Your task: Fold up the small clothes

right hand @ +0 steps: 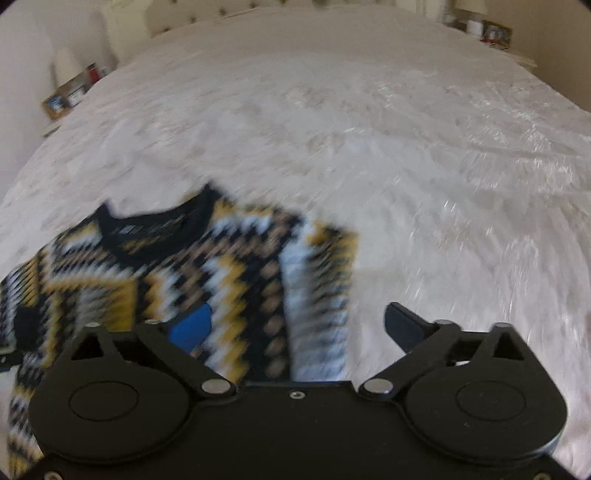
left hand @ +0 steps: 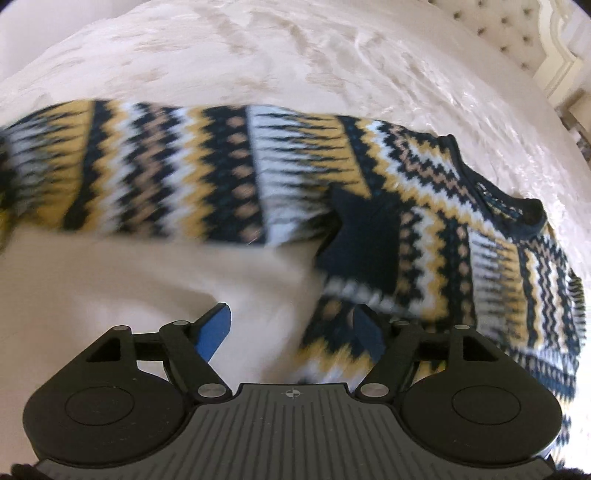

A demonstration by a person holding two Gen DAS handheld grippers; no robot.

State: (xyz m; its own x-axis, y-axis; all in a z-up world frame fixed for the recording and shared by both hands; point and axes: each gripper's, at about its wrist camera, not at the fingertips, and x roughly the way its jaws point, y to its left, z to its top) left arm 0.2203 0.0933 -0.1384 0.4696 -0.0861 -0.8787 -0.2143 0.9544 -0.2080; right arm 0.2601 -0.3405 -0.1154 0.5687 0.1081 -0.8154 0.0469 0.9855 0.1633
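Observation:
A small knitted sweater point(left hand: 229, 173) with navy, yellow, white and tan zigzag bands lies on a cream bedspread point(left hand: 295, 59). Its navy collar point(left hand: 517, 210) is at the right, and a sleeve with a navy cuff point(left hand: 365, 236) is folded across the body. My left gripper point(left hand: 291, 330) is open and empty, low over the sweater's near edge. In the right wrist view the sweater point(right hand: 221, 280) lies left of centre, collar point(right hand: 159, 225) at the far side. My right gripper point(right hand: 295, 325) is open and empty over the sweater's right edge. Both views are blurred.
The bedspread point(right hand: 406, 147) stretches far to the back and right. A tufted headboard point(left hand: 498, 26) stands at the back. Bedside tables with small items stand at the left point(right hand: 70, 92) and right point(right hand: 487, 29) of the bed.

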